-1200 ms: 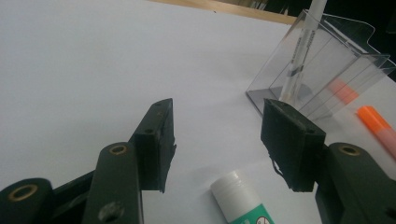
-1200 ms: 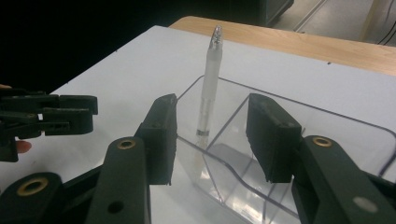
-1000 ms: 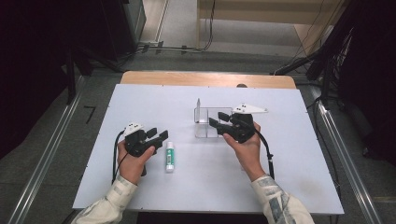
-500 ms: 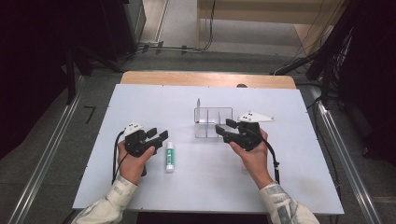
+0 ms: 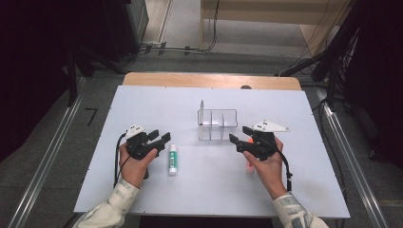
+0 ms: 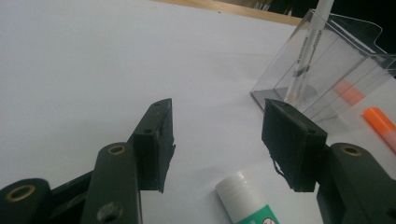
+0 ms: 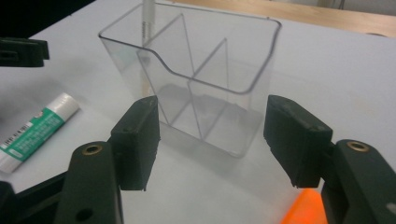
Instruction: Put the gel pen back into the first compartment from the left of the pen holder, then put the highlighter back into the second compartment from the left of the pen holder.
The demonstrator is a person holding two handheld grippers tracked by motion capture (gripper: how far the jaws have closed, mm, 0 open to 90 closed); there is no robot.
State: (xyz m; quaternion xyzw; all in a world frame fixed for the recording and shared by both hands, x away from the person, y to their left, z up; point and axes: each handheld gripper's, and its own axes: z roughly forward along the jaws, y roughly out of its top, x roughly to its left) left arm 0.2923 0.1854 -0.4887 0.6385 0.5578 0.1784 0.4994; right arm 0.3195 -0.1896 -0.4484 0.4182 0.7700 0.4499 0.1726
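Right gripper (image 5: 238, 135) is sitting nearer and further right than a second ago, off the clear organizer (image 5: 217, 124) — its jaws have just been opening, nothing between them. An orange marker (image 5: 249, 165) is lying under that hand. Left gripper (image 5: 160, 140) is staying put, jaws spread and empty, just left of the glue stick (image 5: 173, 158). A white pen (image 5: 201, 110) is standing in the organizer's far-left compartment. White table (image 5: 142, 102) is lying bare between grippers and toward its near edge — room to move.
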